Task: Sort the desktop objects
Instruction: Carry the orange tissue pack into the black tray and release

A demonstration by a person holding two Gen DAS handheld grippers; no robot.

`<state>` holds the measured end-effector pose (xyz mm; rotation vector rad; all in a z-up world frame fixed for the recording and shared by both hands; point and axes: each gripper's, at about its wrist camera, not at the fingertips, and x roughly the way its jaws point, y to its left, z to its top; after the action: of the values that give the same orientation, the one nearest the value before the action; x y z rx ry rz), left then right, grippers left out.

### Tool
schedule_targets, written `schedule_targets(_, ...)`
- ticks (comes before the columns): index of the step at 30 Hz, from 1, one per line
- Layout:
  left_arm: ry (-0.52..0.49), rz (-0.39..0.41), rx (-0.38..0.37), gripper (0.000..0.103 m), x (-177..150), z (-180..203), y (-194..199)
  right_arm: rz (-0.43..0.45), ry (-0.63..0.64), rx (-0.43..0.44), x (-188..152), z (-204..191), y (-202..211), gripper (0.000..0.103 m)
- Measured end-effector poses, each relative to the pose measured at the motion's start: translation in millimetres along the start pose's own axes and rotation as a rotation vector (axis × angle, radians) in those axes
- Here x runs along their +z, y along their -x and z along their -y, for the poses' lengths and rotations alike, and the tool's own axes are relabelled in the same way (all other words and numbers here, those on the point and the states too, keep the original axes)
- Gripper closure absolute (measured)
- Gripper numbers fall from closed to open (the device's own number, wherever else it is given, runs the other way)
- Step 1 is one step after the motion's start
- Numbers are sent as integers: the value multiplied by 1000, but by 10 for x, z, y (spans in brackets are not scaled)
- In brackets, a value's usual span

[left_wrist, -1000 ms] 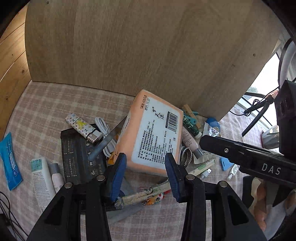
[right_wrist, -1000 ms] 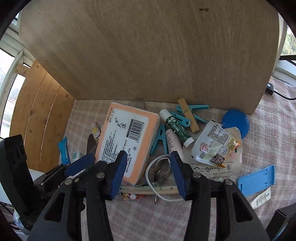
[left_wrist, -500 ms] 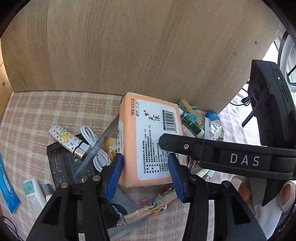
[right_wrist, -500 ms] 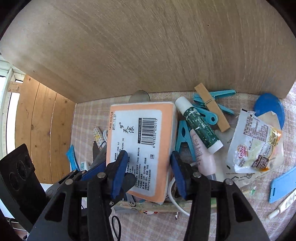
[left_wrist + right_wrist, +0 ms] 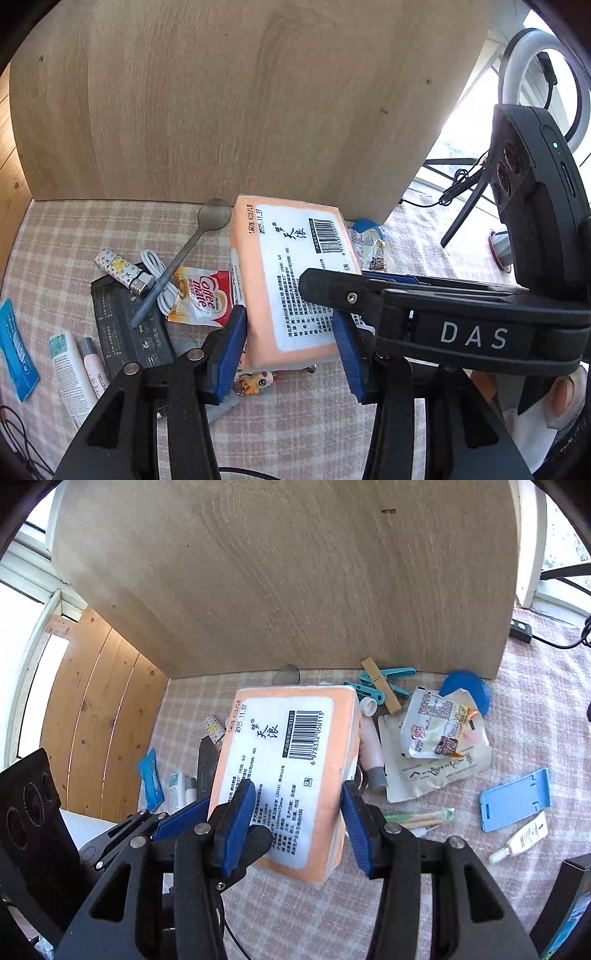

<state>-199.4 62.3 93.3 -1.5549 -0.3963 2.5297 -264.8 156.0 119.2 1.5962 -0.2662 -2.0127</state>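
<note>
Soft orange tissue pack (image 5: 291, 775) — rectangular, glossy label — lifted.

A pale wooden board (image 5: 280, 576) stands upright along the back edge of the checked tablecloth (image 5: 314, 435). Pine panelling (image 5: 96, 716) at the left. Bright windows (image 5: 22, 635) both sides; a ring light (image 5: 517, 70) stands at right.

A pale wooden board (image 5: 229, 103) stands upright from 10 to 1 o'clock in the left view. Below it lies a pink checked cloth (image 5: 66, 229). At 2 o'clock there is a white ring light (image 5: 509, 74). In the right view, pine wall panels (image 5: 96, 709) are at 9 o'clock and a black cable switch (image 5: 521, 629) at 2 o'clock.
</note>
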Motion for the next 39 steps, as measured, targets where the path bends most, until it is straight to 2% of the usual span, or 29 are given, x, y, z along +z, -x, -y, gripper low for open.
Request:
schedule_targets(2, -6, -5, -31, 59, -65, 133, 72, 21, -10, -7, -130, 121, 220, 55)
schedule_targets(6, -63, -8, -79, 59, -240, 632, 150, 87, -50, -47, -494, 429, 729, 55)
schedule_targets(13, -220, -69, -244, 59, -665, 1857, 194, 208, -217, -129, -1392, 1363, 1831, 55)
schedule_targets(18, -386, -139, -349, 59, -1040, 2914, 120, 268, -340, -230, -2019, 2001, 2543, 55)
schedule_targets(22, -493, -196, -414, 59, -1346, 3568, 92, 294, -447, -278, -2466, 2408, 2968, 55)
schedule_targets(25, -549, -230, -440, 59, -1522, 3921, 68, 295, -475, -309, -2693, 2587, 3149, 56)
schedule_targets(29, -602, -237, -414, 59, -1649, 4076, 113, 313, -485, -409, -2803, 2653, 3303, 56)
schedule_targets(31, -603, -231, -402, 59, -1638, 3979, 133, 322, -478, -405, -2787, 2640, 3315, 56)
schedule_targets(36, -542, -214, -340, 59, -1425, 3560, 41, 312, -419, -372, -2573, 2405, 3106, 56)
schedule_targets(39, -508, -183, -272, 59, -1265, 3139, 21, 284, -357, -350, -2359, 2187, 2884, 56)
